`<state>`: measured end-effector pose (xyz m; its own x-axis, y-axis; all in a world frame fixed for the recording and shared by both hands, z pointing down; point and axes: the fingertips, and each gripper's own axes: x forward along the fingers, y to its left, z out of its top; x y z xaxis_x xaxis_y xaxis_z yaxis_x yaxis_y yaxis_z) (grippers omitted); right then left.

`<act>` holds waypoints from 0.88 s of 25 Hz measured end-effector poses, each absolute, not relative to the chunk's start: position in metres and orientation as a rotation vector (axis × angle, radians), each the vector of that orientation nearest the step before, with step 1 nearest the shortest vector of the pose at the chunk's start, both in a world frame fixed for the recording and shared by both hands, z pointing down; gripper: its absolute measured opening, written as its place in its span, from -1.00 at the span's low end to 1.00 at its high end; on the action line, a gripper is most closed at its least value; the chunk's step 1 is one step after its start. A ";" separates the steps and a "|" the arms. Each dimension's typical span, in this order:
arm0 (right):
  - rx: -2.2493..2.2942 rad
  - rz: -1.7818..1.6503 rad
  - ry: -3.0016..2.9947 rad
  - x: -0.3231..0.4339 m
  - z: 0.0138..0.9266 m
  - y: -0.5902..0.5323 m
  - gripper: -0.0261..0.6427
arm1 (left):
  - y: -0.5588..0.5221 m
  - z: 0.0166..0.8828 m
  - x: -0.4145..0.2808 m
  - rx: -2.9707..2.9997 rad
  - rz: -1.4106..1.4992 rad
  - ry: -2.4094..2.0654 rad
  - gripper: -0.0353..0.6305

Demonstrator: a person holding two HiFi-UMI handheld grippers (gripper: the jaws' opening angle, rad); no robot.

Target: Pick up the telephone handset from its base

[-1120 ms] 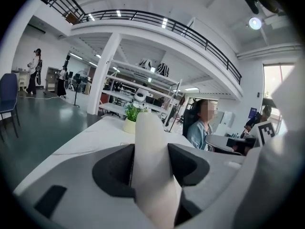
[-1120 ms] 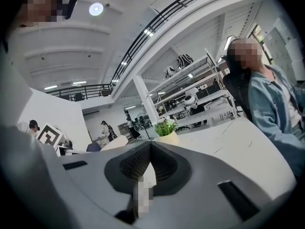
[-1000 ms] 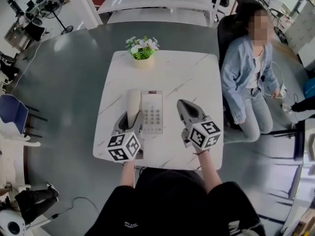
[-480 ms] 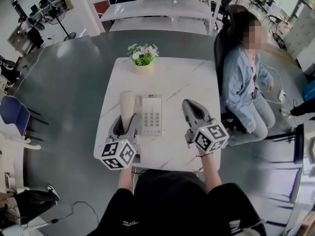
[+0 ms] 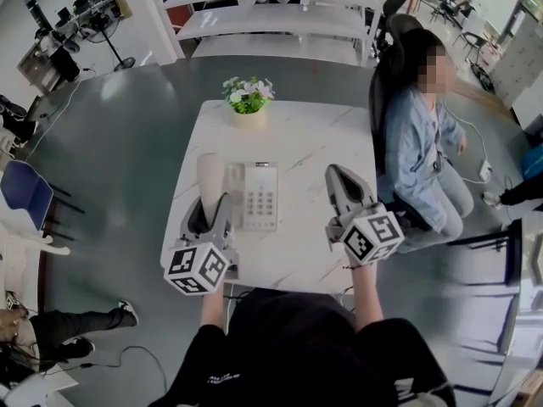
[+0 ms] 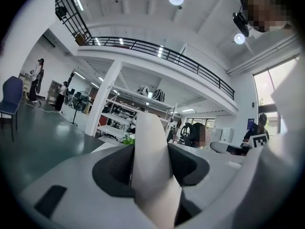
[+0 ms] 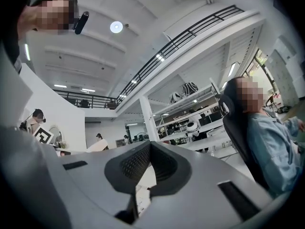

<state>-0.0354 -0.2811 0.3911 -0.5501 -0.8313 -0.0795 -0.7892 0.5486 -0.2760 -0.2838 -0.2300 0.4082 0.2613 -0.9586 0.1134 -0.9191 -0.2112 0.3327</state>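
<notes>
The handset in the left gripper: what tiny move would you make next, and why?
Probably lift it a little higher, straight up. The left gripper has its jaws clamped on the handset, which shows to the left of the base with the cradle side bare, so it seems free but close. The right gripper is shut and empty, off to the side.

- The handset [image 5: 209, 176], clamped in the left gripper [image 5: 210, 209], has come off the base [image 5: 254, 195]. It now hangs apart from the base toward 9 o'clock, leaving the cradle bare.
- The left gripper has drawn back toward 7 o'clock.
- The right gripper [image 5: 339, 175] has drifted toward 3 o'clock, nearer the table [image 5: 297, 134] edge.
</notes>
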 end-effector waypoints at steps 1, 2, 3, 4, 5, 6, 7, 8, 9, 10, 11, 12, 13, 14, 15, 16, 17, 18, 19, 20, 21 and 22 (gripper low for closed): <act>-1.375 -0.301 2.578 -0.033 0.389 -0.280 -0.95 | -0.229 0.407 -0.284 2.209 -0.169 -1.725 -0.27; -1.379 -0.295 2.572 -0.031 0.388 -0.280 -0.95 | -0.228 0.405 -0.284 2.213 -0.171 -1.730 -0.27; -1.381 -0.291 2.568 -0.030 0.387 -0.279 -0.95 | -0.227 0.403 -0.284 2.217 -0.171 -1.735 -0.27; -1.382 -0.287 2.566 -0.028 0.386 -0.279 -0.95 | -0.225 0.402 -0.284 2.220 -0.171 -1.740 -0.27; -1.382 -0.285 2.564 -0.027 0.384 -0.278 -0.95 | -0.224 0.400 -0.284 2.222 -0.172 -1.746 -0.27; -1.382 -0.283 2.563 -0.026 0.382 -0.277 -0.95 | -0.222 0.398 -0.284 2.223 -0.174 -1.749 -0.27; -1.383 -0.280 2.561 -0.025 0.380 -0.276 -0.95 | -0.221 0.397 -0.284 2.224 -0.178 -1.751 -0.27; -1.385 -0.276 2.559 -0.024 0.378 -0.276 -0.95 | -0.221 0.396 -0.284 2.225 -0.180 -1.753 -0.27; -1.387 -0.271 2.556 -0.024 0.376 -0.276 -0.95 | -0.220 0.395 -0.284 2.227 -0.180 -1.755 -0.27; -1.389 -0.267 2.554 -0.023 0.375 -0.275 -0.95 | -0.219 0.394 -0.283 2.228 -0.178 -1.757 -0.27; -1.392 -0.263 2.554 -0.023 0.375 -0.275 -0.95 | -0.218 0.394 -0.283 2.229 -0.175 -1.759 -0.27; -1.396 -0.258 2.555 -0.022 0.375 -0.274 -0.95 | -0.217 0.394 -0.283 2.229 -0.173 -1.761 -0.27; -1.398 -0.253 2.558 -0.022 0.375 -0.274 -0.95 | -0.216 0.394 -0.283 2.229 -0.171 -1.765 -0.27; -1.397 -0.249 2.560 -0.022 0.374 -0.274 -0.95 | -0.216 0.394 -0.283 2.229 -0.170 -1.768 -0.27; -1.396 -0.245 2.563 -0.021 0.374 -0.274 -0.95 | -0.216 0.393 -0.283 2.229 -0.171 -1.770 -0.27; -1.396 -0.240 2.566 -0.021 0.374 -0.274 -0.95 | -0.215 0.392 -0.284 2.229 -0.172 -1.773 -0.27; -1.399 -0.233 2.568 -0.021 0.374 -0.273 -0.95 | -0.215 0.392 -0.284 2.229 -0.172 -1.776 -0.27; -1.403 -0.223 2.570 -0.020 0.373 -0.273 -0.95 | -0.214 0.392 -0.285 2.228 -0.172 -1.778 -0.27; -1.409 -0.211 2.571 -0.020 0.373 -0.273 -0.95 | -0.214 0.393 -0.285 2.228 -0.171 -1.780 -0.27; -1.417 -0.194 2.571 -0.019 0.373 -0.272 -0.95 | -0.214 0.393 -0.285 2.229 -0.170 -1.782 -0.27; -1.427 -0.175 2.572 -0.018 0.372 -0.272 -0.95 | -0.214 0.393 -0.285 2.229 -0.170 -1.784 -0.27; -1.437 -0.157 2.573 -0.017 0.372 -0.273 -0.95 | -0.214 0.393 -0.285 2.228 -0.169 -1.785 -0.27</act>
